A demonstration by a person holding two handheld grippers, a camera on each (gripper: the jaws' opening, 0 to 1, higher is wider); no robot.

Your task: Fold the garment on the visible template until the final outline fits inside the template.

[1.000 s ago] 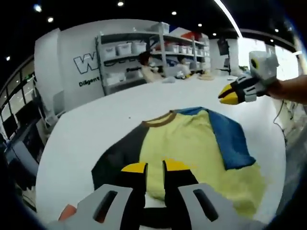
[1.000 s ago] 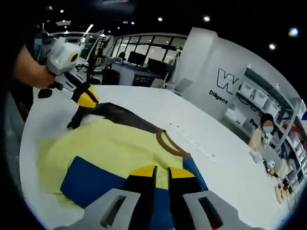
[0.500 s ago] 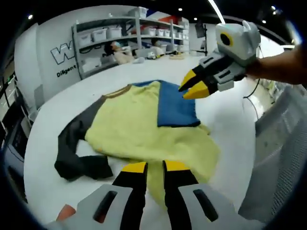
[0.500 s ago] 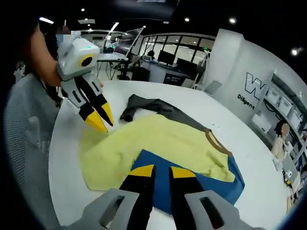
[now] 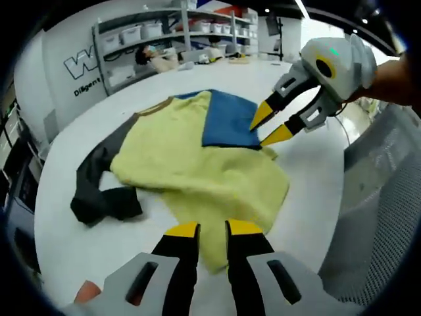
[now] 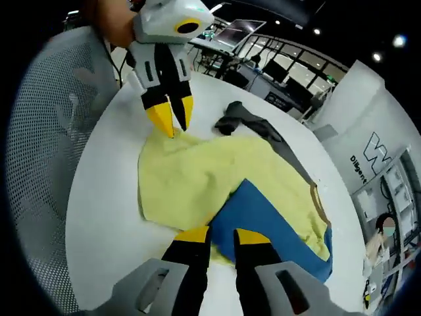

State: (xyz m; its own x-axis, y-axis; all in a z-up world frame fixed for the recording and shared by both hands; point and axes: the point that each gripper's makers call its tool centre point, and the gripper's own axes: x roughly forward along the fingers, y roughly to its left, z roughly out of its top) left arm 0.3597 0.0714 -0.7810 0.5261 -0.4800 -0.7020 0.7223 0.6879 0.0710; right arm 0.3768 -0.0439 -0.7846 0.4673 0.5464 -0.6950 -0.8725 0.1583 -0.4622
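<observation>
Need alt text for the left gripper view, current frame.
A yellow shirt with a blue sleeve folded over it and a dark sleeve spread out lies on a white table. The left gripper sits open at the shirt's near hem, while the right gripper hangs open at the blue sleeve's edge.

A lab-like open office is showing here. Shelves [image 5: 164,29] are holding white bins beside lettered wall signage [image 5: 82,64]; desks with monitors [image 6: 263,66] are lining glass walls.
</observation>
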